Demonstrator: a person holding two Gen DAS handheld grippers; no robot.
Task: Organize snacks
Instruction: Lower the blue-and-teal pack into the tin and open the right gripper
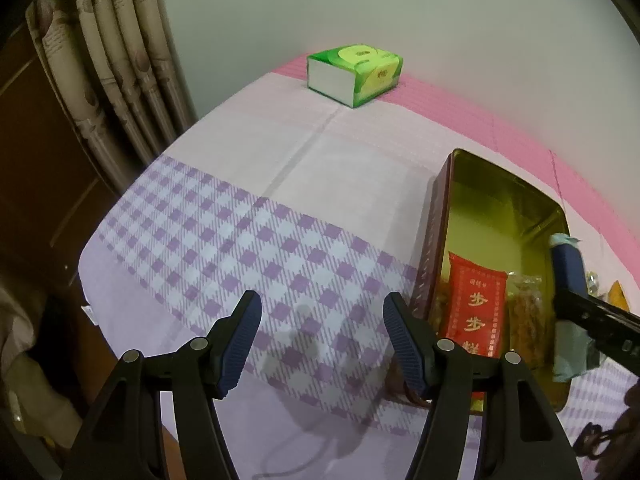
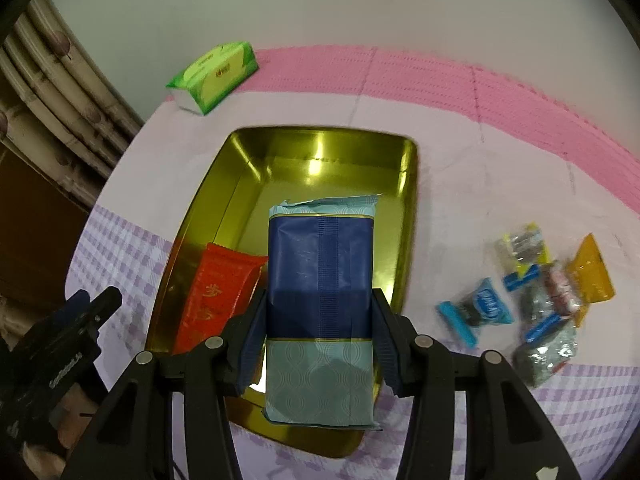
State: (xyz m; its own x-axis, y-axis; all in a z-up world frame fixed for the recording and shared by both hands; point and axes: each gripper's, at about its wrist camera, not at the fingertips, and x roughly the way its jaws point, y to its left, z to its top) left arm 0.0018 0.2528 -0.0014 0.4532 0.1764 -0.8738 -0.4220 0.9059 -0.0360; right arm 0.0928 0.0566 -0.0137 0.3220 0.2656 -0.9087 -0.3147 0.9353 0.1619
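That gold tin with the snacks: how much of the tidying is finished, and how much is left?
About a third, at a guess. Done: a red packet and a clear bag of snacks already lie in the gold tin. In hand: the right gripper is shut on a blue packet over the tin. Left: a pile of small wrapped sweets on the cloth beside the tin. The left gripper is open and empty.
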